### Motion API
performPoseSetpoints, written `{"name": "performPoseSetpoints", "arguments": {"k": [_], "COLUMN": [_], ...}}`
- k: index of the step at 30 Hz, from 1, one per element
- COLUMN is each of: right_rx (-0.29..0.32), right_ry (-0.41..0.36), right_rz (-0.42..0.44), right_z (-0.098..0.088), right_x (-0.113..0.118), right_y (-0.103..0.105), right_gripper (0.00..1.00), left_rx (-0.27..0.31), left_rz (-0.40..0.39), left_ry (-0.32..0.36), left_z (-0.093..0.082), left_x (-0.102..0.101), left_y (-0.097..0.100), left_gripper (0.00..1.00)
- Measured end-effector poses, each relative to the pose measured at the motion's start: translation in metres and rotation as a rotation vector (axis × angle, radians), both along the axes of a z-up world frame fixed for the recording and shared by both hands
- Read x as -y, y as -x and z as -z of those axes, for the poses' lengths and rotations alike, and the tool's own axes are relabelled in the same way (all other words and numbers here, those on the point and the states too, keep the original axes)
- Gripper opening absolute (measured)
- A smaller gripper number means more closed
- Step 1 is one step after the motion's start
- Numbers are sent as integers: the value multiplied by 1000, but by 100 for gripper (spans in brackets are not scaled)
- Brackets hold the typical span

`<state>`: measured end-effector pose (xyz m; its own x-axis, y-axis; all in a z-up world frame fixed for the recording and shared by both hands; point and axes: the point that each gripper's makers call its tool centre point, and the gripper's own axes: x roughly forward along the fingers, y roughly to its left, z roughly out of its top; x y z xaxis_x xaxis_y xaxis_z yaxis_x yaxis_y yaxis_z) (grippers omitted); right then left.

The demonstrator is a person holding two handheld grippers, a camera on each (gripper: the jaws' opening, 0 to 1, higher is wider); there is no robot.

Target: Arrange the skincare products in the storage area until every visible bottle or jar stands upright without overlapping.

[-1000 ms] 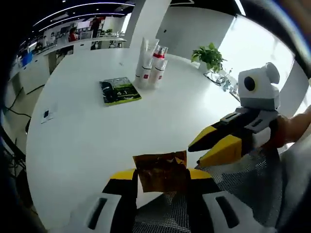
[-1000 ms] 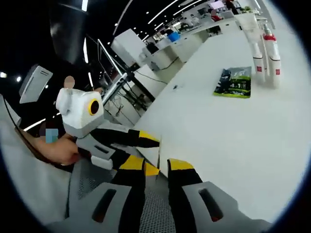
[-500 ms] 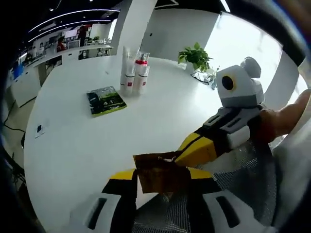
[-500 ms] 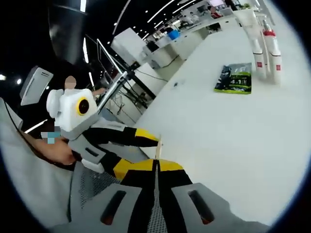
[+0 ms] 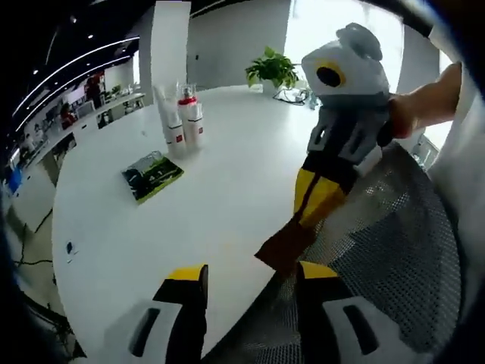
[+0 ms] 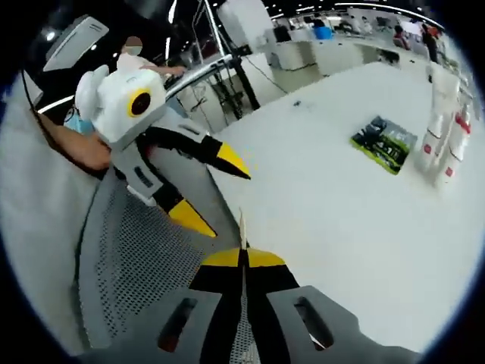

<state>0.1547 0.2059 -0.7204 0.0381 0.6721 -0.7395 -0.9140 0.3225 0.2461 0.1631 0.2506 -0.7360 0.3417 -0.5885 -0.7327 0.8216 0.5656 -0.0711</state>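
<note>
Left tongs at the bottom of the left gripper view, jaws spread apart with nothing between them, over the near rim of the white round bench. Right tongs entering from the upper right of that view, pointing down toward the lower centre, jaws clamped together on a small brown sachet that hangs just above the gap of the left jaws. A bare hand at the upper right edge, gripping the right tongs' handle. Grey mesh chair back across the lower right.

Skincare bottles upright in a tight cluster at the upper left, on the far part of the bench, white with red caps and red labels. Green booklet lying flat just in front of them, nearer the camera. Potted plant at top centre, beyond the bench edge.

In the right gripper view, right tongs at bottom centre, jaws pressed together on the sachet, seen edge-on as a thin pale sliver. Left tongs at centre left, jaws wide apart. Bottles at the right edge, upright; booklet just left of them.
</note>
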Motion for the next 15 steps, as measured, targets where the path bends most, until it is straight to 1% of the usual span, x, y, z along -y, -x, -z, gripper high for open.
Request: {"name": "performPoseSetpoints", "arguments": {"k": [1, 2, 4, 5, 6, 8, 9, 11, 14, 15], "right_rx": [20, 23, 37, 25, 14, -1, -2, 9, 12, 17], "right_ry": [32, 40, 47, 48, 53, 79, 89, 88, 80, 70], "right_rz": [-53, -91, -144, -192, -220, -293, -340, -392, -427, -445], "right_z": [1, 0, -2, -4, -5, -5, -6, -9, -16, -20], "right_x": [-1, -3, -8, -11, -13, -13, -14, -15, -18, -20], "right_y": [3, 5, 6, 10, 11, 15, 17, 15, 14, 13], "right_gripper": [0, 0, 0, 0, 0, 0, 0, 0, 0, 0], "left_rx": [-3, -3, 1, 3, 4, 28, 29, 8, -4, -15], "left_rz": [10, 36, 64, 90, 111, 142, 146, 136, 136, 135], "left_ry": [1, 4, 7, 6, -2, -8, 5, 16, 19, 33], "left_z": [0, 0, 0, 0, 1, -1, -3, -2, -2, -3], "left_x": [2, 6, 9, 10, 10, 11, 12, 13, 12, 13], "left_y": [3, 6, 9, 11, 14, 16, 17, 18, 19, 20], "left_gripper": [47, 46, 40, 36, 28, 18, 17, 17, 16, 13]}}
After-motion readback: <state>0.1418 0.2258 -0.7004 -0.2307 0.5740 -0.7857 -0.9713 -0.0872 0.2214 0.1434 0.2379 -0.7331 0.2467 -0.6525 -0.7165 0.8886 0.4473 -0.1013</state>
